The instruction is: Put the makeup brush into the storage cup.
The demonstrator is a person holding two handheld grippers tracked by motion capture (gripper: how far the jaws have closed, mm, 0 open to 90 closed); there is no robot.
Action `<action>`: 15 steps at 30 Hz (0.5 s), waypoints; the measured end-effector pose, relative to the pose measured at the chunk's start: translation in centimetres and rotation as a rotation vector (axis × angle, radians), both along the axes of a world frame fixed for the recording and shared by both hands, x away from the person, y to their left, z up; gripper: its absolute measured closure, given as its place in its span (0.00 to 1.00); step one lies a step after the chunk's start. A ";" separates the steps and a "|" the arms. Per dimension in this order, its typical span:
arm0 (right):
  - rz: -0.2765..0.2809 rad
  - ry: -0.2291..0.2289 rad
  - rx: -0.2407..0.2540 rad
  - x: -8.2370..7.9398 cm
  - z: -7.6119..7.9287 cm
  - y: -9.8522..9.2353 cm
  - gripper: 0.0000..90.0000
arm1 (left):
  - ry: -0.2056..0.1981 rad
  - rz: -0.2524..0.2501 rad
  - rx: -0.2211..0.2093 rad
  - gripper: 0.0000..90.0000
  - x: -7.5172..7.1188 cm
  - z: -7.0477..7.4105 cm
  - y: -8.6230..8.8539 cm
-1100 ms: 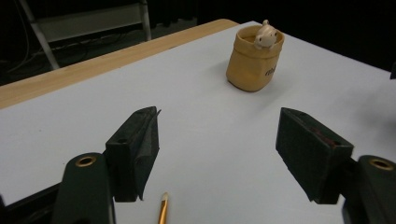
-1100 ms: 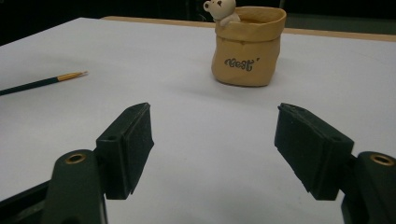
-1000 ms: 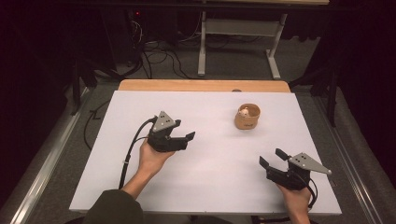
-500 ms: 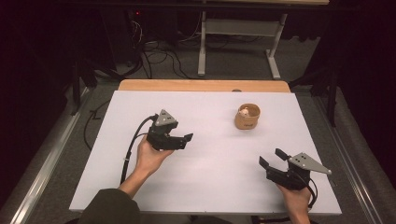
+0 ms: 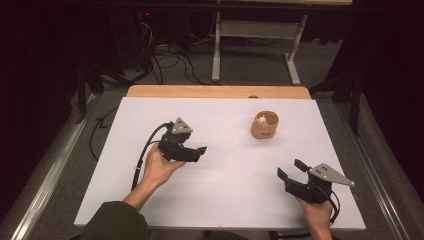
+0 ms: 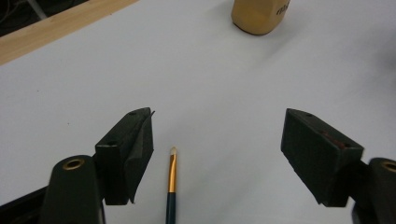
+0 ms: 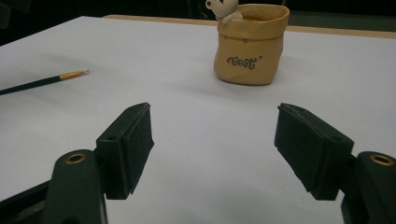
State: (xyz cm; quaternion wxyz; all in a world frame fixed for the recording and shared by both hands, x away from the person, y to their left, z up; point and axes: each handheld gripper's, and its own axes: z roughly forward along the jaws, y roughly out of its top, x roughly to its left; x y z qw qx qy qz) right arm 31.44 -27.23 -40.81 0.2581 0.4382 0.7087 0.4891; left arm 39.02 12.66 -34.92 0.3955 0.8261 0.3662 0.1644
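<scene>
My left gripper [image 5: 199, 150] is held just above the white table [image 5: 225, 200], left of centre. Its jaws [image 6: 219, 135] are open and have just been opening. A thin paintbrush [image 6: 172, 173] with a gold ferrule and dark handle lies flat on the table between them, close to the left jaw, and neither pad touches it. My right gripper [image 5: 291, 168] is near the front right corner, open [image 7: 215, 135] and empty. A tan bag-shaped holder [image 5: 264, 126] with a small bear figure [image 7: 223, 9] on its rim stands at the back right.
A wooden strip [image 5: 215, 91] runs along the table's far edge. Behind it are a metal desk frame [image 5: 216, 45] and cables on the floor. The brush [image 7: 46, 81] lies well to the left of the holder [image 7: 250, 46].
The left gripper's jaws look slightly wider apart than before. Both hands have stayed in place, and the holder has not moved.
</scene>
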 end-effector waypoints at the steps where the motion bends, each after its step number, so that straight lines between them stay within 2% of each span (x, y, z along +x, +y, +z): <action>1: 0.000 0.000 0.001 0.0 0.0 0.0 0.33 | 0.012 -0.002 0.012 0.28 0.1 0.0 0.0; 5: 0.003 -0.002 0.001 0.0 0.0 0.0 0.33 | 0.026 0.001 0.036 0.27 0.2 0.1 0.0; 8: 0.003 -0.003 0.001 0.0 0.0 0.0 0.33 | 0.058 -0.008 0.057 0.25 0.4 0.1 -0.1; 15: 0.001 0.000 0.001 0.0 0.0 0.0 0.33 | 0.092 -0.005 0.116 0.27 0.6 0.1 -0.3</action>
